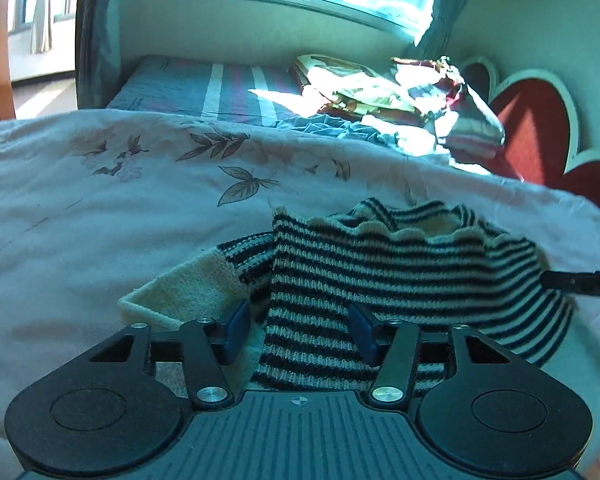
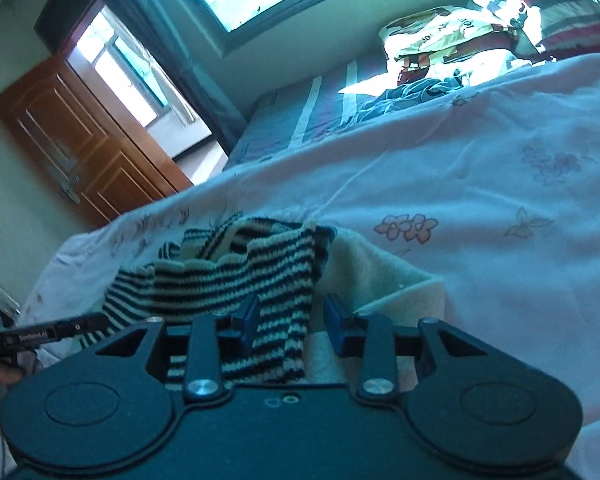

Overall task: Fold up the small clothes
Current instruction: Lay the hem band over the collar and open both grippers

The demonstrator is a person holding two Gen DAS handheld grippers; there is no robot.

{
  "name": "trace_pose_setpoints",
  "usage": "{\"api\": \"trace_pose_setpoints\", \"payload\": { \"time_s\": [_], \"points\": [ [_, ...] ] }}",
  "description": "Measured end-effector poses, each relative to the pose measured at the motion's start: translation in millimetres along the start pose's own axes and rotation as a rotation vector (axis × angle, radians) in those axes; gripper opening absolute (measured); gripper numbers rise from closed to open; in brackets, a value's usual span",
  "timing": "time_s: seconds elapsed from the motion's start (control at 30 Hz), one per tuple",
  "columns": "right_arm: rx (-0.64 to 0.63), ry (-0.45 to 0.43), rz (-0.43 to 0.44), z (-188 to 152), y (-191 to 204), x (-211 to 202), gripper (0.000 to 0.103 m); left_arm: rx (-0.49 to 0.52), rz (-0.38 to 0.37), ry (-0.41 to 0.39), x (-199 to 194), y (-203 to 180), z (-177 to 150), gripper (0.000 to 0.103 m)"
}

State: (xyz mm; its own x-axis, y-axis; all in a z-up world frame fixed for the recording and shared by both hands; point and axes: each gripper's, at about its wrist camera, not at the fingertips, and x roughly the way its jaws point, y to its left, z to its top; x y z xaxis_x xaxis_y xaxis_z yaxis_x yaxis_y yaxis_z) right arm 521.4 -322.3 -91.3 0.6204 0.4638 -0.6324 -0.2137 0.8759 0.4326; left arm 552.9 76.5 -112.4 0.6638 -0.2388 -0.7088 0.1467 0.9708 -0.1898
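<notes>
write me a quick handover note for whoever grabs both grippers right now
Left gripper: open, striped knit between its pads, not pinched.
Right gripper: open, over the striped knit's edge and cream part.
Striped sweater: lies rumpled on the floral quilt, cream cuff sticking out to one side.
Done: no neat fold visible.
Left: flatten it, tuck the sleeve in, fold it.

Both wrist cameras sit low and close over the quilt [image 1: 100,200], angled down along their fingers toward the window wall. The right view is rolled, tilting the room. Both share the striped sweater [image 1: 380,264] [image 2: 236,276], each glimpsing the other gripper.
</notes>
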Motion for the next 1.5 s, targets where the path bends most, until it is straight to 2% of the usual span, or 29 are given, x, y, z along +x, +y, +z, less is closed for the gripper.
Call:
{"api": "trace_pose_setpoints", "payload": {
  "time_s": [0.03, 0.07, 0.23, 0.4, 0.43, 0.47, 0.57, 0.7, 0.73, 0.8, 0.83, 0.87, 0.93, 1.0, 1.1, 1.23, 1.3, 1.33, 1.37, 1.43, 1.47, 1.5],
  "points": [
    [-0.044, 0.003, -0.034, -3.6, 6.0, 1.6, 0.020, 0.024, 0.021, -0.011, -1.6, -3.8, -0.9, 0.035],
    [-0.083, 0.003, -0.054, -4.9, 11.8, 1.9, 0.008, 0.026, 0.013, -0.018, -4.0, -5.0, -1.7, 0.008],
    [-0.225, -0.071, -0.128, -2.1, 33.0, -5.2, 0.006, 0.050, 0.038, -0.111, -20.3, -13.5, -9.4, 0.007],
    [-0.271, -0.173, -0.138, 4.9, 37.0, -17.0, 0.005, 0.006, 0.079, -0.276, -49.6, -10.9, -14.3, 0.007],
    [-0.275, -0.185, -0.147, 5.1, 35.7, -16.8, 0.005, -0.003, 0.090, -0.282, -50.4, -8.3, -15.9, 0.007],
    [-0.274, -0.179, -0.157, 5.6, 32.9, -13.7, 0.005, -0.019, 0.094, -0.255, -46.0, -4.1, -16.6, 0.007],
    [-0.243, -0.091, -0.210, 3.0, 17.5, 9.5, 0.005, -0.030, 0.121, -0.157, -23.8, 3.6, -24.1, 0.007],
    [-0.200, -0.096, -0.186, -3.3, 8.0, 12.6, 0.004, 0.000, 0.145, -0.165, -21.1, -1.3, -27.6, 0.007],
    [-0.207, -0.093, -0.187, -3.2, 9.3, 12.1, 0.007, 0.002, 0.144, -0.164, -21.6, -1.8, -27.8, 0.008],
    [-0.222, -0.087, -0.177, -1.5, 13.7, 6.6, 0.025, -0.021, 0.134, -0.168, -27.7, 2.3, -26.6, 0.031],
    [-0.226, -0.095, -0.172, -1.0, 16.5, 1.6, 0.031, -0.035, 0.135, -0.186, -33.4, 3.1, -26.1, 0.053],
    [-0.248, -0.111, -0.166, -1.3, 23.0, -8.0, 0.033, -0.044, 0.156, -0.219, -43.3, 3.6, -26.5, 0.059],
    [-0.288, -0.124, -0.130, -2.5, 34.8, -25.7, 0.031, -0.005, 0.188, -0.293, -67.9, -1.7, -26.0, 0.059],
    [-0.351, -0.139, -0.080, -6.6, 53.7, -35.9, 0.031, 0.031, 0.147, -0.323, -80.9, -16.0, -26.8, 0.059],
    [-0.426, -0.110, -0.070, -7.0, 84.8, -10.4, 0.030, 0.129, 0.062, -0.271, -61.8, -56.1, -14.2, 0.059],
    [-0.429, -0.059, -0.104, -0.6, 111.7, 40.5, 0.029, 0.106, 0.007, -0.196, -23.8, -88.5, -0.7, 0.059],
    [-0.455, -0.025, -0.113, -4.5, 110.7, 51.7, 0.030, 0.088, 0.006, -0.121, -6.6, -89.4, -1.0, 0.059],
    [-0.474, -0.002, -0.150, -9.1, 106.4, 55.6, 0.030, 0.097, 0.036, -0.101, -0.2, -85.5, -5.8, 0.059],
    [-0.482, 0.000, -0.191, -10.5, 98.8, 55.4, 0.030, 0.102, 0.058, -0.110, -0.5, -79.8, -12.5, 0.059],
    [-0.417, -0.026, -0.251, -7.9, 71.5, 44.1, 0.029, 0.074, 0.059, -0.133, -11.6, -58.6, -18.7, 0.059],
    [-0.376, -0.037, -0.276, -4.4, 54.8, 34.7, 0.021, 0.084, 0.084, -0.140, -16.4, -50.3, -21.8, 0.059],
    [-0.366, -0.042, -0.266, -2.9, 44.9, 27.7, 0.019, 0.100, 0.104, -0.144, -20.4, -44.7, -25.0, 0.059]
  ]
}}
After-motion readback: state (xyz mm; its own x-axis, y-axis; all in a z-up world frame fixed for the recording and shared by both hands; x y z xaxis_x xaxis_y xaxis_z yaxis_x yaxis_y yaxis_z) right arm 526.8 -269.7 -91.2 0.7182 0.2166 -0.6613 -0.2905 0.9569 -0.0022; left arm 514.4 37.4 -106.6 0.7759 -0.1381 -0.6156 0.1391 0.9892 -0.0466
